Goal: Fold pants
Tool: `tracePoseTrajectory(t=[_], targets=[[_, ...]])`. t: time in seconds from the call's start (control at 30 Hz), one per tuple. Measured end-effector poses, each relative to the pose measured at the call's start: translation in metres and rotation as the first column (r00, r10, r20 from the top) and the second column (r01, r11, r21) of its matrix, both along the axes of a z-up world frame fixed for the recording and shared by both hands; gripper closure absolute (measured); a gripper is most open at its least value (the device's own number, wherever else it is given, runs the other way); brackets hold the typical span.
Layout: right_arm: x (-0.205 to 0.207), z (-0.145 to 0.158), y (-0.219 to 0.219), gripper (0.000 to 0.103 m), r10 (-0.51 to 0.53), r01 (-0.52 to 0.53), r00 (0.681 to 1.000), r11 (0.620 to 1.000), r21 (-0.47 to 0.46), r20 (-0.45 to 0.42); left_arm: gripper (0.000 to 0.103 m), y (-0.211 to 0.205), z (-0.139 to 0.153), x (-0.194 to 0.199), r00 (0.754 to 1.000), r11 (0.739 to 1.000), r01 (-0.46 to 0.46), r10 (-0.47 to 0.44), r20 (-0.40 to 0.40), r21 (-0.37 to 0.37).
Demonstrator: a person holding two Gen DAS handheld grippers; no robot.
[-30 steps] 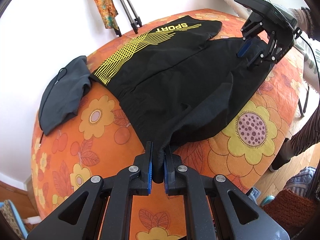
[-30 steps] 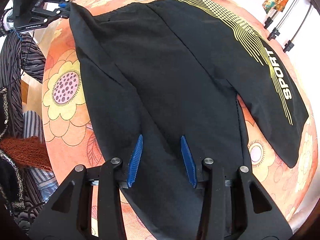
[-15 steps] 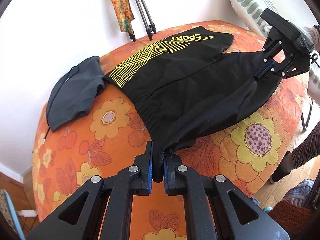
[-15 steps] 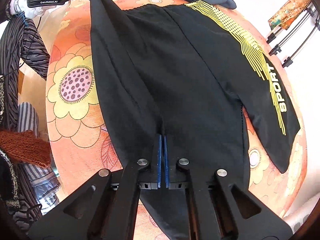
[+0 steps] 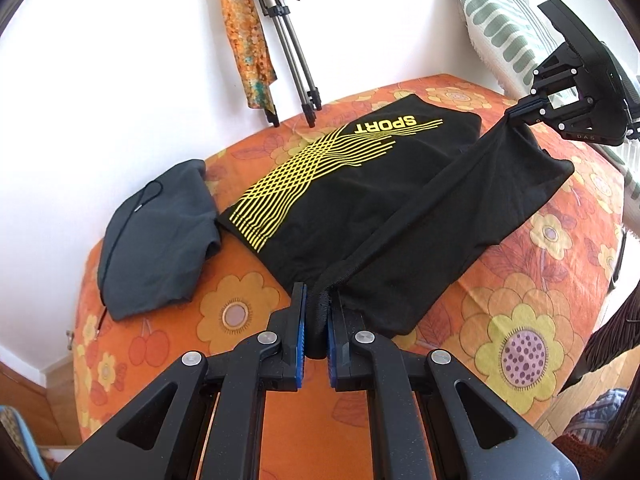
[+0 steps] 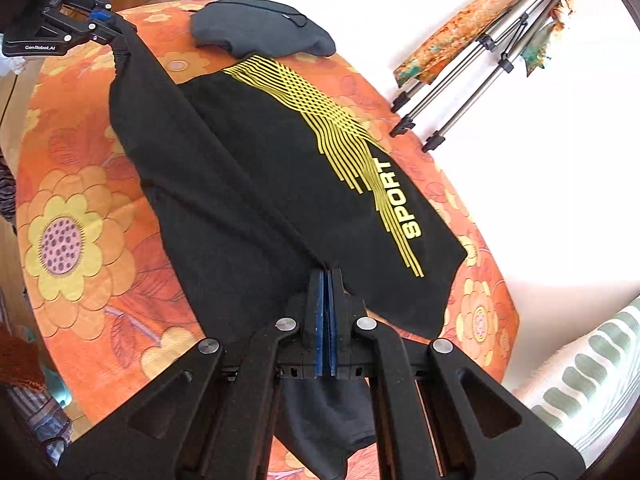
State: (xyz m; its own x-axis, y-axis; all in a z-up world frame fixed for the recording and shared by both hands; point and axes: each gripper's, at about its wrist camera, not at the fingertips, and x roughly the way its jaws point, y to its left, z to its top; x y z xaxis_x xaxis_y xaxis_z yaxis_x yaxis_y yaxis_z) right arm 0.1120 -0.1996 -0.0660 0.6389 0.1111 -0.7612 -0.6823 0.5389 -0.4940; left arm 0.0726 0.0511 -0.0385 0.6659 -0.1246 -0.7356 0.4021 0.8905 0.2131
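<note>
While your left tool (image 5: pixel 316 330) pinches the bunched waistband corner of the black pants (image 5: pixel 360 200) between its blue pads, your right tool (image 6: pixel 327 300) is clamped tight on the cloth at a leg end, its jaws having just been closing onto that fabric. Between the two grips the near edge of the pants is lifted off the surface and pulled into a taut ridge running from one tool to the other. Beyond that ridge the other leg, printed with yellow lines and the word SPORT, lies flat on the orange flowered cover (image 5: pixel 520 320). Just beside the waistband end you have a folded dark grey garment (image 5: pixel 156 236), touching or nearly touching the pants. At the far edge, against the white wall, stand tripod legs (image 5: pixel 288 52) with a patterned orange cloth (image 5: pixel 244 36) hanging next to them, and a striped green-and-white cushion (image 5: pixel 504 28) sits off behind your right tool
</note>
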Motion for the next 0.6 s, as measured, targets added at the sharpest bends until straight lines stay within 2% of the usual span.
tracePoseTrajectory(t=[0.17, 0.37, 0.6], targets=[[0.047, 0.004, 0.012, 0.102, -0.026, 0.030, 0.998, 0.997, -0.069, 0.060, 0.096, 0.004, 0.000, 0.042, 1.000, 1.000, -0.003, 0.003, -0.004, -0.004], [0.114, 0.002, 0.027, 0.102, -0.044, 0.051, 0.996, 0.995, -0.090, 0.080, 0.096, 0.014, -0.004, 0.092, 1.000, 1.000, -0.018, 0.018, -0.003, 0.010], [0.179, -0.017, 0.051, 0.102, -0.050, 0.064, 0.994, 0.987, -0.145, 0.102, 0.096, 0.021, -0.022, 0.149, 0.998, 0.998, -0.047, 0.049, -0.032, 0.036]])
